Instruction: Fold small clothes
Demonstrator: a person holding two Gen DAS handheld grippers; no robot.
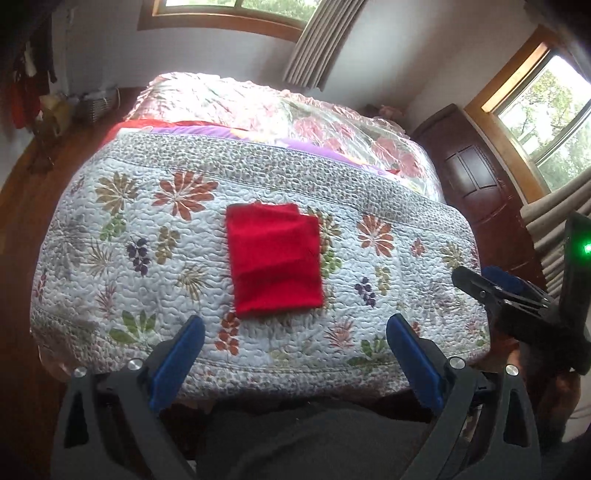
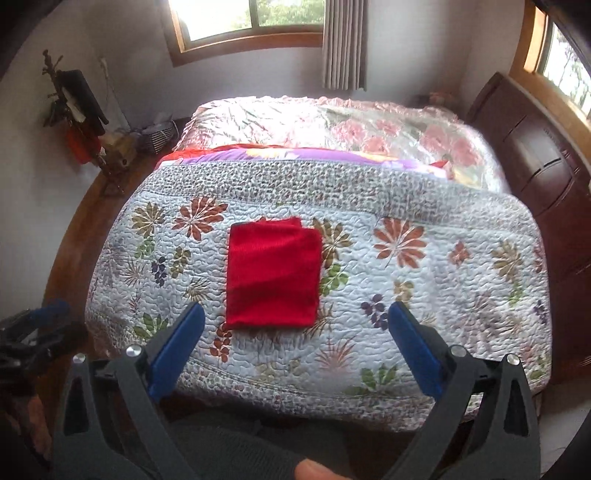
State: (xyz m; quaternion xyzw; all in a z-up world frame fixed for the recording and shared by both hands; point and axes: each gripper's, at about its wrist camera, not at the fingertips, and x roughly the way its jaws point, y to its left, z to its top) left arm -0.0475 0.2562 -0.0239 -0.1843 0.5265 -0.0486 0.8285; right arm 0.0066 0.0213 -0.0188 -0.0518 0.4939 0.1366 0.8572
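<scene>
We see soft daylight entering through the wood-framed window behind the bed (image 2: 251,18), blown out to white glare at its left pane. Fisheye bending curves the edges, corners darken, and the shiny floral plastic-covered bedding (image 2: 332,125) gleams, slightly blurred.

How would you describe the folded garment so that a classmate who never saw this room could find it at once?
Start at the bed, spread with a white quilt printed with flowers and leaves. Near the middle of that quilt lies the red garment, folded into a flat rectangle. It is the only plain, solid-coloured thing on the patterned quilt.

No readable text, label, brand or number appears on anything here.
</scene>
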